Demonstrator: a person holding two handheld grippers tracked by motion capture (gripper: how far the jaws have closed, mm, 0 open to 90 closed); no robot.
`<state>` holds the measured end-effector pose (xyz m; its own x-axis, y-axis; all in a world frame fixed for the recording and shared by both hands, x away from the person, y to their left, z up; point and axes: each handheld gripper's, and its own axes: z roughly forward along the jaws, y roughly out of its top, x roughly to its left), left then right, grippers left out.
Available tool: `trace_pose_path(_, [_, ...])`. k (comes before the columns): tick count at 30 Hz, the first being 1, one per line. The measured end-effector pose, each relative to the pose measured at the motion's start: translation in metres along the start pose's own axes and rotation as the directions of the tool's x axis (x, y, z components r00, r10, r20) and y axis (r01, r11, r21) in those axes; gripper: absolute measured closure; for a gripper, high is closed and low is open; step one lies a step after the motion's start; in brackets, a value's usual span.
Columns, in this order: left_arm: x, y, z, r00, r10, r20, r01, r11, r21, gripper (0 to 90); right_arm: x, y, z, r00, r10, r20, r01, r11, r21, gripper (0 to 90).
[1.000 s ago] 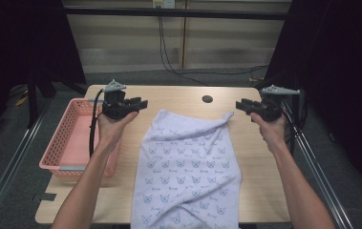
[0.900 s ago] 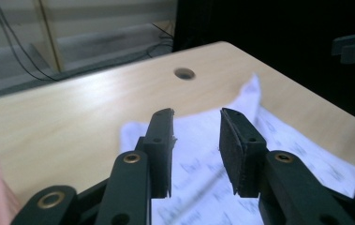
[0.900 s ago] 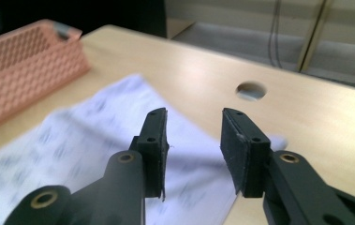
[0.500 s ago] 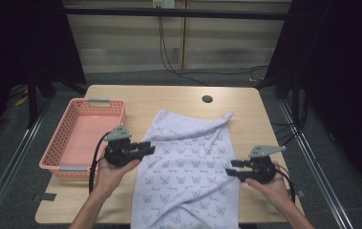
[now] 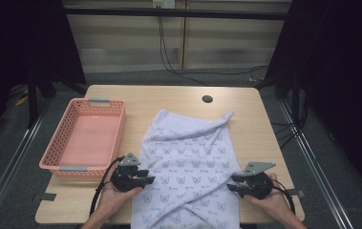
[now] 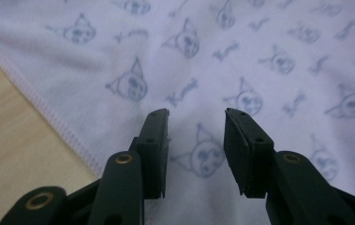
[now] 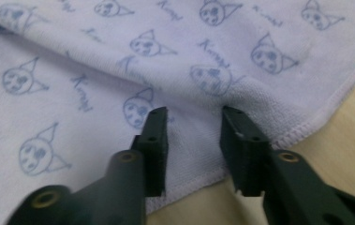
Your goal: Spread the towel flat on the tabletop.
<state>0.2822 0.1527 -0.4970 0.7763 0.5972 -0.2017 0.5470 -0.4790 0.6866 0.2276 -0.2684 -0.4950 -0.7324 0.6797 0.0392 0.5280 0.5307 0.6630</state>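
Note:
A white towel (image 5: 188,157) printed with blue cat faces lies lengthwise on the wooden table (image 5: 169,98), its near end hanging over the front edge. My left gripper (image 5: 146,180) rests low at the towel's near left edge, pointing inward. Its jaws have just been opening and stand apart over the cloth (image 6: 259,56), with only flat towel seen in the gap of the left gripper (image 6: 196,117). My right gripper (image 5: 231,184) sits at the near right edge. Its jaws have just been closing, and the right gripper (image 7: 194,115) straddles the cloth (image 7: 119,56) just inside the hem, pads not pressing.
A pink plastic basket (image 5: 57,138) stands on the table's left side, with nothing in it. A round cable hole (image 5: 207,99) sits near the table's far edge. Bare wood shows on both sides of the towel. Cables trail on the floor behind.
Both hands have come back from the towel's far corners toward the table's front and sunk down to the towel's near side edges.

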Motion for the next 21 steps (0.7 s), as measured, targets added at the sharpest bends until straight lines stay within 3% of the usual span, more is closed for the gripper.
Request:
trace_pose_path(2, [-0.004,-0.001,0.000,1.0000,0.000,0.005,0.000,1.0000,0.005,60.8,0.001,-0.004,-0.007,0.9997,-0.001,-0.026,0.002,1.000,0.027,83.9])
trace_pose_path(3, [-0.006,-0.001,0.000,0.9999,0.014,0.003,-0.014,0.9999,0.006,64.0,0.000,-0.008,-0.010,0.9984,0.024,-0.051,-0.022,0.999,0.028,86.6])
trace_pose_path(4, [-0.010,-0.002,0.001,0.9991,0.028,0.032,-0.029,0.9995,0.016,70.8,0.000,-0.011,-0.013,0.9970,0.039,-0.067,-0.037,0.999,0.028,87.3])
trace_pose_path(6, [-0.017,-0.003,0.000,0.9977,0.058,0.036,-0.059,0.9976,0.036,78.7,0.004,-0.017,-0.022,0.9931,0.052,-0.105,-0.046,0.997,0.066,87.8])
trace_pose_path(8, [-0.021,-0.003,0.000,0.9976,0.055,0.042,-0.057,0.9971,0.051,84.3,0.010,-0.022,-0.029,0.9829,0.063,-0.173,-0.048,0.995,0.092,88.5])
trace_pose_path(10, [-0.024,-0.003,-0.003,0.9966,0.058,0.059,-0.062,0.9959,0.067,86.4,0.014,-0.020,-0.035,0.9836,0.038,-0.176,-0.027,0.998,0.064,88.5])
trace_pose_path(11, [-0.023,-0.005,-0.004,0.9961,0.007,0.088,-0.013,0.9972,0.073,86.7,0.014,-0.019,-0.037,0.9824,0.044,-0.182,-0.036,0.998,0.046,88.1])
trace_pose_path(12, [-0.022,-0.007,-0.006,0.9939,-0.008,0.110,-0.001,0.9970,0.078,86.8,0.013,-0.017,-0.039,0.9820,0.044,-0.183,-0.042,0.999,0.015,86.5])
trace_pose_path(14, [-0.024,-0.011,-0.010,0.9932,0.036,0.111,-0.045,0.9959,0.079,86.2,0.011,-0.015,-0.040,0.9827,0.052,-0.178,-0.056,0.998,-0.021,75.5])
trace_pose_path(16, [-0.024,-0.012,-0.015,0.9913,0.018,0.131,-0.025,0.9983,0.053,84.4,0.008,-0.012,-0.040,0.9844,0.066,-0.163,-0.077,0.995,-0.063,67.8])
trace_pose_path(19, [-0.019,-0.006,-0.015,0.9947,0.003,0.103,-0.004,0.9999,0.010,68.0,0.001,-0.002,-0.036,0.9891,0.081,-0.123,-0.094,0.991,-0.098,60.0])
trace_pose_path(21, [-0.014,0.001,-0.011,0.9970,0.018,0.075,-0.018,0.9998,-0.005,64.4,-0.004,0.007,-0.027,0.9936,0.079,-0.081,-0.086,0.992,-0.089,55.9])
